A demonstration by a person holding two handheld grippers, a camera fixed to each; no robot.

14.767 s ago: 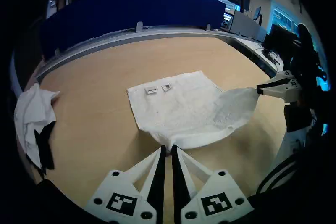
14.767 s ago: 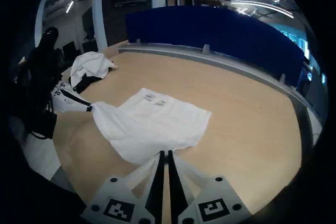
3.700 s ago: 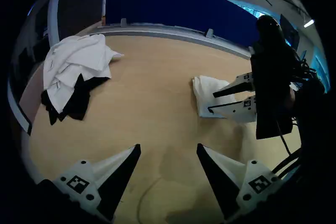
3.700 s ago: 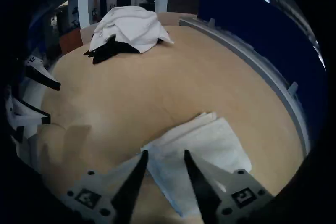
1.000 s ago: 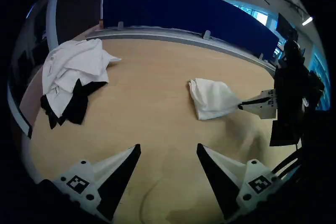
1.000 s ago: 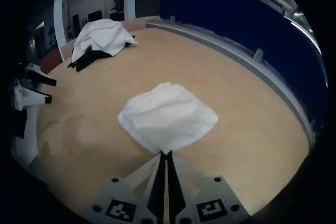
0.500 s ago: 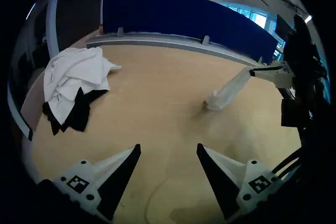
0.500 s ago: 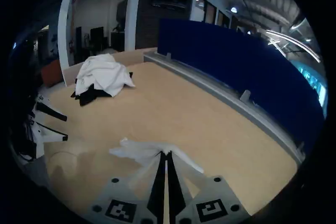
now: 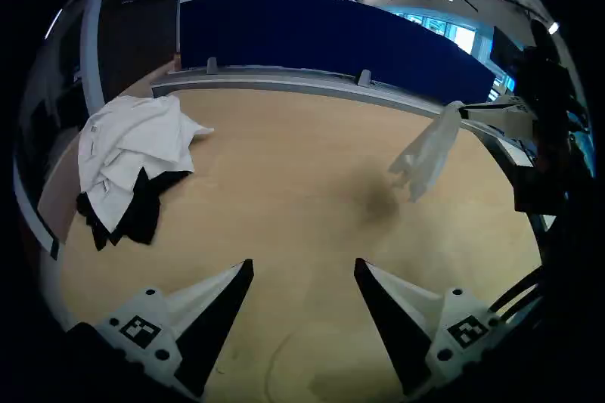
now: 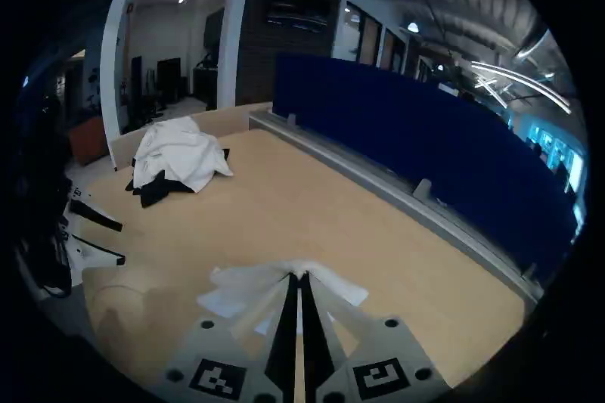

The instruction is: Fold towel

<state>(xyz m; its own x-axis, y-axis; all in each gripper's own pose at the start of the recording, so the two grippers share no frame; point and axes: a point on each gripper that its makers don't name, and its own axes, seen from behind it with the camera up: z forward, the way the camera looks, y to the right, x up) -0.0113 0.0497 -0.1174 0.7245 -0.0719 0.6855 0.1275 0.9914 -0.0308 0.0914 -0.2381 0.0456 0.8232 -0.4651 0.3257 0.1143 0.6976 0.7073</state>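
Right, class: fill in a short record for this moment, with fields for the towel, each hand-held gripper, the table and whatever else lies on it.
towel: white, bunched, hanging clear of the table
right hand-held gripper: shut on the towel's top
left hand-held gripper: open, holding nothing, above the table
table: light wood, with a shadow under the towel
other items: heap of white and black cloth near a table edge, apart from the towel
backdrop: blue partition along the table

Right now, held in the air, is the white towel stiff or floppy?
Probably floppy: the towel hangs limp and bunched below the right hand-held gripper, clear of the table. Likely light, since one pinched edge carries it all. Its folds will probably slip open.
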